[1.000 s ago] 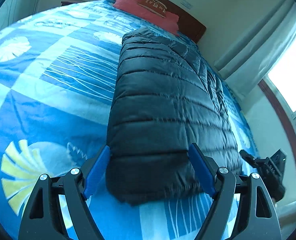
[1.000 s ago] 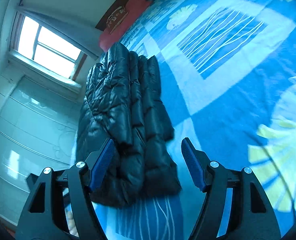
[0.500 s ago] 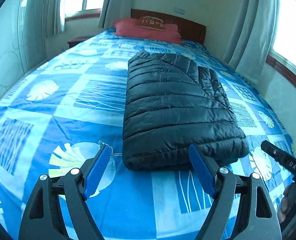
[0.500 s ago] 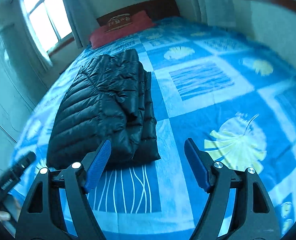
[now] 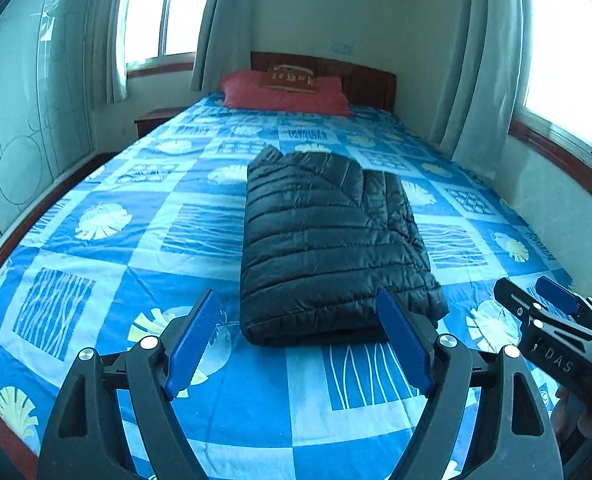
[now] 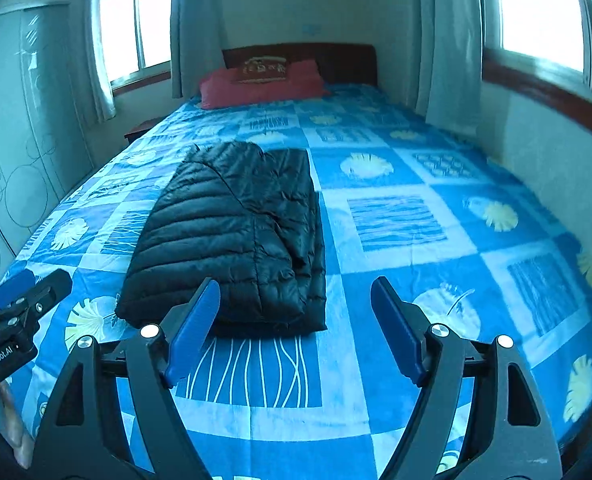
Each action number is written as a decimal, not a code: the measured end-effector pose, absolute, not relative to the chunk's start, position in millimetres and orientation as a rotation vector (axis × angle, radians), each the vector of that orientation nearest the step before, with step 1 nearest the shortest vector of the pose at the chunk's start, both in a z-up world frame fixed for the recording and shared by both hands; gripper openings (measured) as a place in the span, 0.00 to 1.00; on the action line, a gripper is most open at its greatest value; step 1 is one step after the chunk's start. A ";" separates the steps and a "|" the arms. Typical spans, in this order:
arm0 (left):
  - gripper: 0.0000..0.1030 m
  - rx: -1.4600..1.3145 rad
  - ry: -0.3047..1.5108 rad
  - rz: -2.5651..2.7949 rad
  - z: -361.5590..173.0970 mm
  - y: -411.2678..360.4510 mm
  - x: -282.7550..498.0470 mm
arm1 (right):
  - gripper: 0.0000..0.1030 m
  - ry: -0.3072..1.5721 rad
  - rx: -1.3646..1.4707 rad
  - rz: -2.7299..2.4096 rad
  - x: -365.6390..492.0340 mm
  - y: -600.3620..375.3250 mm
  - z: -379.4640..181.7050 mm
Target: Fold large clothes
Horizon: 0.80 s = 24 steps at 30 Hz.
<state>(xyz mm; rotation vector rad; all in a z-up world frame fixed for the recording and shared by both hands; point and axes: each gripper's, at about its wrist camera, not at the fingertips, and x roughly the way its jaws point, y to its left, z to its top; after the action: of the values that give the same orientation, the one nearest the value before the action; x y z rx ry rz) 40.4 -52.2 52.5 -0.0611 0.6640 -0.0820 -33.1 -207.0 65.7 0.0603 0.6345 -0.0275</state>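
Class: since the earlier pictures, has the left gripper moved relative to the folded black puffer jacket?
Yes. The left gripper has backed away from the folded black puffer jacket.

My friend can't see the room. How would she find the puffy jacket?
Find the big bed with the blue patterned cover and a red pillow at its head. In the bed's middle lies the jacket, folded flat: the only black, shiny, quilted thing there.

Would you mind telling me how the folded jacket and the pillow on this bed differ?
The jacket is black, quilted and shiny; the pillow is red and matte. The jacket lies mid-bed, near the grippers; the pillow sits at the far end against the headboard. The jacket is folded in layers; the pillow is one piece. Both rest on the blue bedspread.
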 end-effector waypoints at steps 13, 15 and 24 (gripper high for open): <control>0.78 -0.047 0.610 -0.066 73.3 -51.5 18.3 | 0.80 0.592 0.038 -0.018 -54.3 -200.2 83.1; 0.78 -0.047 0.604 -0.066 74.6 -52.0 15.5 | 0.80 0.586 0.036 -0.018 -57.0 -198.8 84.5; 0.78 -0.045 0.595 -0.070 74.7 -53.0 6.9 | 0.80 0.576 0.032 -0.011 -64.9 -195.4 87.0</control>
<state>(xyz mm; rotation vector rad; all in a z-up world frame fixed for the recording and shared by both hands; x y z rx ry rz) 6.9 -53.0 74.7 -0.0450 0.5946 -0.0700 -64.9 -195.4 87.0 0.0318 0.5764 -0.0110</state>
